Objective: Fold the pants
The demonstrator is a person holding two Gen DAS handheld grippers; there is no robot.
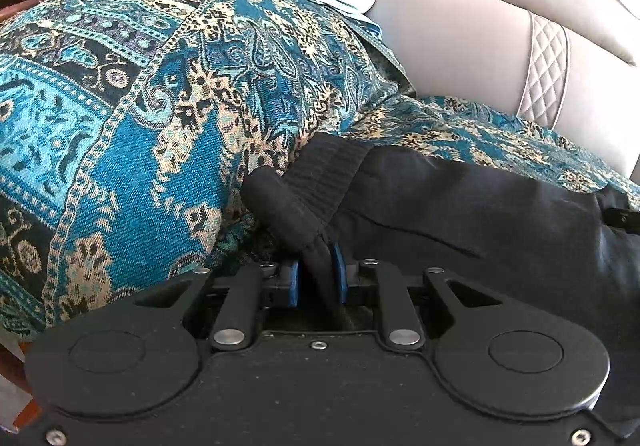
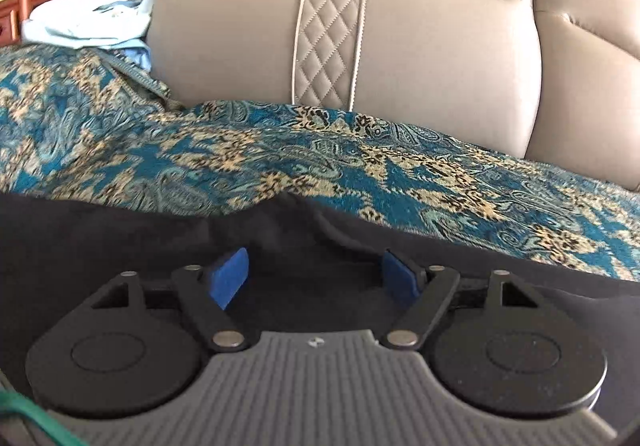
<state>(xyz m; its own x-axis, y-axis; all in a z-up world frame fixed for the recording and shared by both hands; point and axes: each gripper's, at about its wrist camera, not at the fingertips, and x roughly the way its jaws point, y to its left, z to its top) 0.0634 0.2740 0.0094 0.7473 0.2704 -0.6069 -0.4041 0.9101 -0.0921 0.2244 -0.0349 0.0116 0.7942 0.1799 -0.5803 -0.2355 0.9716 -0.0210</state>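
The left claw [image 1: 316, 272] pinches the black pants [image 1: 460, 206] at the ribbed waistband, probably; legs trail rightward. The right claw [image 2: 320, 274] gapes over them.

Left tool [image 1: 316, 278]: matte black body, two round black discs, black linkage arms with silver pivot pins and screws, blue pads [image 1: 295, 283]. Right tool [image 2: 316, 274]: same black discs and linkages, blue pads [image 2: 229, 277], grey ribbed centre plate [image 2: 316, 378], green cable [image 2: 36, 420] at lower left.
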